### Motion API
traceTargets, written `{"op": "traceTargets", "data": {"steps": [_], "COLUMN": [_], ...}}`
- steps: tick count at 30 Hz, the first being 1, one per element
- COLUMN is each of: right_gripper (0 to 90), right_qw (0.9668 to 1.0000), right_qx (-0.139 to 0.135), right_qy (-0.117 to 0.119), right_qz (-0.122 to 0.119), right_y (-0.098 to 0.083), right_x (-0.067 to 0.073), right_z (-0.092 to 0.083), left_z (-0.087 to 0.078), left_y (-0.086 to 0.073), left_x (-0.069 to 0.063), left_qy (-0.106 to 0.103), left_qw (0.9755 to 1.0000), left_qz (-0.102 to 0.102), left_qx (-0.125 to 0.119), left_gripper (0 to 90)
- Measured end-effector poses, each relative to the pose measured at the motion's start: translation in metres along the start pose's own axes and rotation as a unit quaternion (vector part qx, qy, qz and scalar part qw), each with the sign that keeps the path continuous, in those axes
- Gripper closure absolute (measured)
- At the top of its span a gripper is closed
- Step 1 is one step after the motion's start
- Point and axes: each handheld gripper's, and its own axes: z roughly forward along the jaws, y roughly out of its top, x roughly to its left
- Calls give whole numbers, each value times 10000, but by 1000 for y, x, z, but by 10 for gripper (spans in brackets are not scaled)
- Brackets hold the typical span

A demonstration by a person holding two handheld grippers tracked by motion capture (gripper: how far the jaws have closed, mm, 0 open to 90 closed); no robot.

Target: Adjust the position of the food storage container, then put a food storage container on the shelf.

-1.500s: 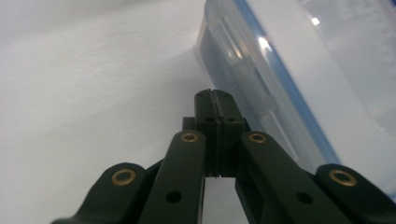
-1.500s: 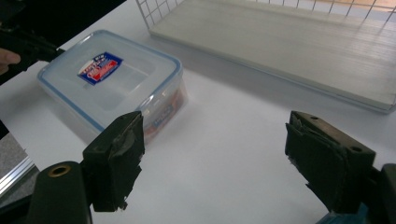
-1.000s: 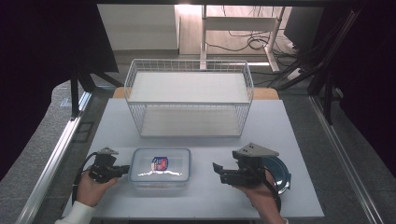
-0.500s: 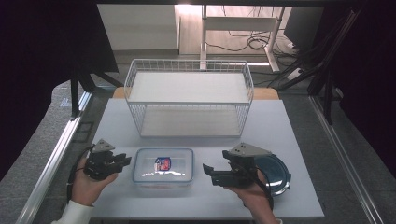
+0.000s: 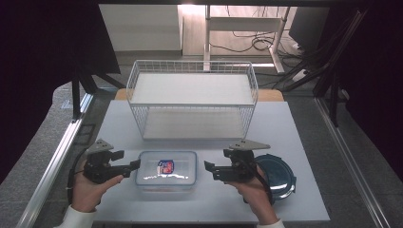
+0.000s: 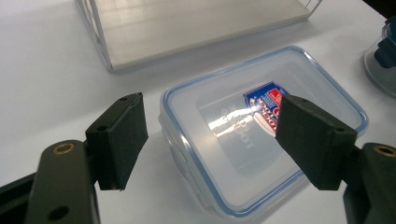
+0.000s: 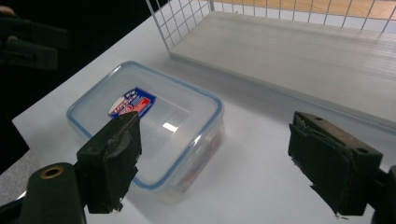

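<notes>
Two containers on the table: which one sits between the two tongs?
The clear rectangular container with the blue-edged lid and sticker. The dark round container lies off to the right, behind the right tongs.

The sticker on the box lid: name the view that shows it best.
The left gripper view: the sticker is nearest and largest there, though one pad covers its right edge. The right gripper view shows it smaller, above a pad. The high view shows it whole but tiny.
</notes>
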Motion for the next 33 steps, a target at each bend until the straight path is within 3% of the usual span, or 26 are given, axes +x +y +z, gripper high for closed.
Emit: {"op": "traceTargets", "data": {"steps": [5, 11, 16, 19, 21, 25, 29, 33], "right_gripper": [170, 169, 169, 166, 164, 160, 154, 145], "right_qw": [9999, 9999, 9996, 9994, 9992, 9981, 9970, 9958], "right_qx": [75, -23, -15, 32, 111, 280, 395, 438], "right_qy": [71, 160, 283, 348, 391, 501, 560, 594], "right_qz": [-18, 33, 76, 37, 54, 224, 348, 542], "right_y": [5, 8, 5, 5, 4, 0, -3, -6], "right_x": [7, 8, 6, 9, 11, 11, 10, 7], "right_z": [15, 12, 12, 16, 21, 33, 43, 51], "left_z": [0, -4, -5, -2, -1, 3, 9, 18], "left_y": [0, 0, -3, -6, -7, -10, -12, -14], "left_x": [1, 4, 5, 10, 12, 18, 19, 24], "left_qy": [-44, -180, -131, -317, -316, -555, -619, -790], "left_qw": [10000, 9994, 9990, 9975, 9974, 9935, 9931, 9911], "left_qz": [-62, -244, -328, -558, -600, -938, -963, -1070], "left_qx": [-39, -180, -287, -280, -263, -323, -235, -95], "left_gripper": [198, 178, 182, 182, 180, 165, 158, 142]}}
